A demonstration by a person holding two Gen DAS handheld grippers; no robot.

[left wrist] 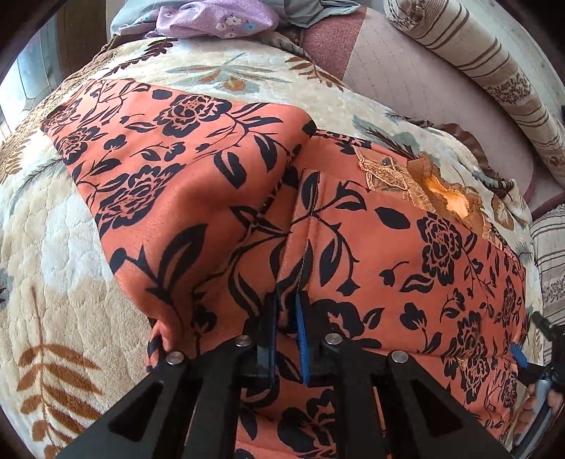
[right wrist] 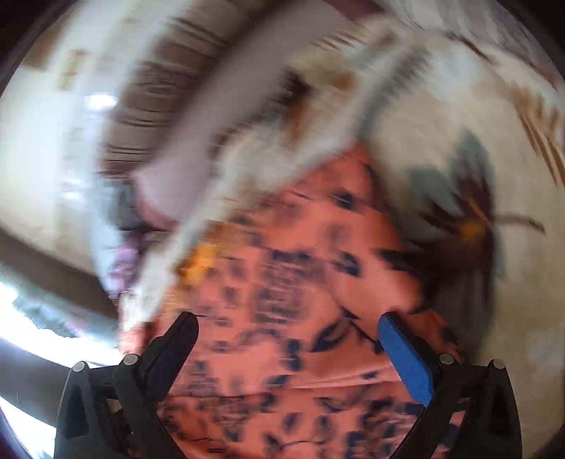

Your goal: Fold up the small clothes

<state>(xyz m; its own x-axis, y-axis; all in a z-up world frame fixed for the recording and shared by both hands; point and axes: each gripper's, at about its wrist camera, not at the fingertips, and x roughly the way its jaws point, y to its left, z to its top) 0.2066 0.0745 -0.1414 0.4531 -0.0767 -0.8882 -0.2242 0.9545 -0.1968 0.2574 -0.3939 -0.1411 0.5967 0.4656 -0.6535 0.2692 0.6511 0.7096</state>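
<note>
An orange garment (left wrist: 197, 166) with a black flower print lies spread on a cream floral blanket (left wrist: 63, 254). It has a lace-trimmed neck opening (left wrist: 448, 197) at the right. My left gripper (left wrist: 286, 310) is shut on a fold of the garment near its middle seam. My right gripper (right wrist: 287, 323) is open, its fingers wide apart over the same garment (right wrist: 300, 268); that view is blurred by motion. The right gripper also shows at the far right edge of the left wrist view (left wrist: 529, 356).
The blanket (right wrist: 459, 116) covers a bed. A striped bolster (left wrist: 487, 70) and a pink quilted sheet (left wrist: 406, 77) lie at the back right. A purple flowered cloth (left wrist: 215, 21) and a grey cloth sit at the back.
</note>
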